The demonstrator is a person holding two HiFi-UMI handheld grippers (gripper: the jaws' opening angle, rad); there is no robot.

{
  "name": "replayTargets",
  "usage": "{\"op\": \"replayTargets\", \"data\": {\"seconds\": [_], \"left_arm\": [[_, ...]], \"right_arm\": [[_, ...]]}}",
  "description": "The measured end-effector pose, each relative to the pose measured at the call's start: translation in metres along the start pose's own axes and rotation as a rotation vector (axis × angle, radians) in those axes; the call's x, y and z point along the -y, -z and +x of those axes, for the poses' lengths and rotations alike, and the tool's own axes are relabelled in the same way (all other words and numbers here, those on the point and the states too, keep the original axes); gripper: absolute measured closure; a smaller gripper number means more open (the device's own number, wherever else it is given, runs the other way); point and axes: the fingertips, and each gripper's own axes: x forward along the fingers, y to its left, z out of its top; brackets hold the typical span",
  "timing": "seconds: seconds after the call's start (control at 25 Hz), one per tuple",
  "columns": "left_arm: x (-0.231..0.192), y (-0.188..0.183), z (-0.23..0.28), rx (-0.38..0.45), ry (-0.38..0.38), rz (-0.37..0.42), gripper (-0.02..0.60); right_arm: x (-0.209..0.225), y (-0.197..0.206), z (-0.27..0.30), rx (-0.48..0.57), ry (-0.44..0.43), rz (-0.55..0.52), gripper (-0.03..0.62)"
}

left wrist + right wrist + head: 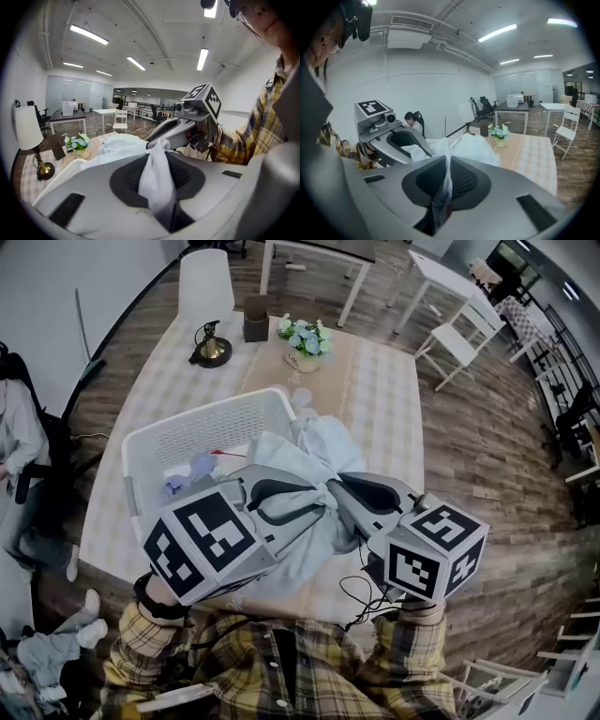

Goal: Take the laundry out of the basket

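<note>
You are holding one pale blue garment (314,451) with both tools, close in front of your checked shirt (281,671). The left hand-held gripper (319,498) has its jaws narrowed onto a bunched fold of the fabric; in the left gripper view the cloth rises out from between its dark pads (133,180). The right hand-held gripper (345,491) is pinched almost fully together on a thinner strip of the same garment. The two grips sit just beside each other. The garment hangs above the near right corner of the white basket (202,427), with part of it draped over the rim. A smaller lilac item (187,474) lies inside the basket. The basket stands on a worktop (375,381) beside a lamp (206,296) and a flower pot (305,341).
</note>
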Motion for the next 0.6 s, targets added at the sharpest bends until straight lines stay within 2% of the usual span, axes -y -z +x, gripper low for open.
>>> {"op": "replayTargets", "data": {"seconds": [0.24,0.6], "left_arm": [[0.045,-0.023,0.056,0.002,0.027,0.042,0.486],[0.094,-0.036,0.128,-0.013,0.064,0.074,0.488]], "right_arm": [[0.036,0.025,-0.061,0.031,0.032,0.017,0.545],[0.082,0.069,-0.122,0.046,0.079,0.044,0.545]]}}
